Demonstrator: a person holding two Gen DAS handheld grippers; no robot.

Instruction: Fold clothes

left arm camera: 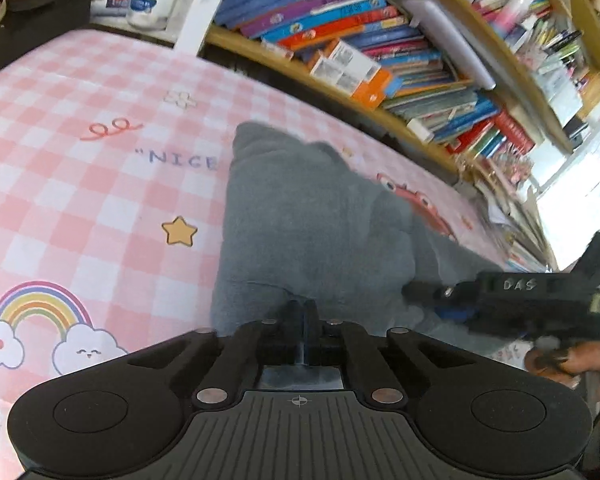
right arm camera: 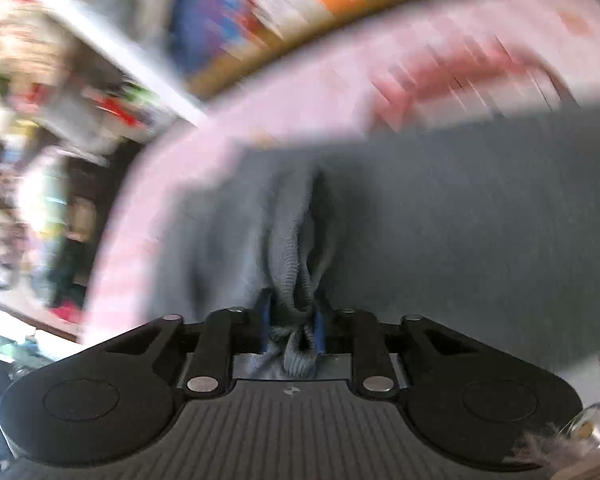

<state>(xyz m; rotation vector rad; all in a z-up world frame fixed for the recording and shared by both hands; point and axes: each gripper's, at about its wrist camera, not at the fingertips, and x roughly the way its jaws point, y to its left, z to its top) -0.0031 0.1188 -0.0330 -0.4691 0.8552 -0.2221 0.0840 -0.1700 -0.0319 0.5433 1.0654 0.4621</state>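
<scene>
A grey knit garment (left arm camera: 320,228) lies stretched on a pink checked sheet (left arm camera: 80,200). My left gripper (left arm camera: 302,312) is shut on the garment's near edge, the fingers pressed together over the cloth. In the same view my right gripper (left arm camera: 420,292) reaches in from the right, its tip at the garment's right side, held by a hand (left arm camera: 560,360). The right wrist view is blurred by motion; there my right gripper (right arm camera: 292,320) is shut on a bunched ribbed hem of the grey garment (right arm camera: 440,220), cloth squeezed between the blue pads (right arm camera: 265,316).
A wooden bookshelf (left arm camera: 380,60) packed with colourful books runs behind the bed. A white post (left arm camera: 204,8) and a white jar (left arm camera: 152,0) stand at the back left. The sheet carries prints: a rainbow (left arm camera: 40,312), a star (left arm camera: 179,231), a red car (left arm camera: 416,200).
</scene>
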